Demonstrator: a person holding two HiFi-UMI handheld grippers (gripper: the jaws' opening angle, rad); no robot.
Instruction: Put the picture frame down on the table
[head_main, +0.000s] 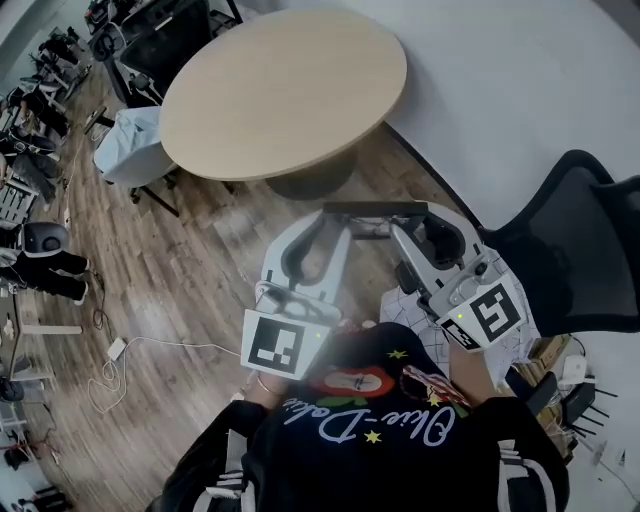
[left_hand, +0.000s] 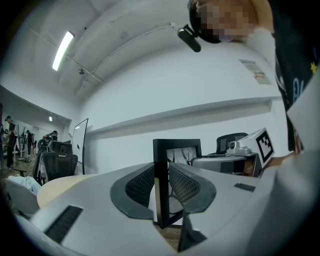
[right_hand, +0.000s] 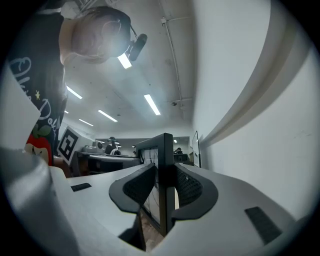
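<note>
I hold a black picture frame (head_main: 375, 209) upright in the air between both grippers, over the wooden floor. In the head view I see its top edge as a dark bar. My left gripper (head_main: 325, 222) is shut on the frame's left side, and my right gripper (head_main: 412, 228) is shut on its right side. In the left gripper view the frame's black edge (left_hand: 161, 165) stands between the ribbed pads (left_hand: 140, 185), with the pads pressed on it. The right gripper view shows the same grip on the opposite edge (right_hand: 165, 165). The round light-wood table (head_main: 285, 90) lies ahead, apart from the frame.
A black mesh office chair (head_main: 585, 250) stands close on the right against the white wall (head_main: 500, 80). A chair with a pale cover (head_main: 130, 145) sits at the table's left side. A white cable and power strip (head_main: 115, 352) lie on the wood floor at left.
</note>
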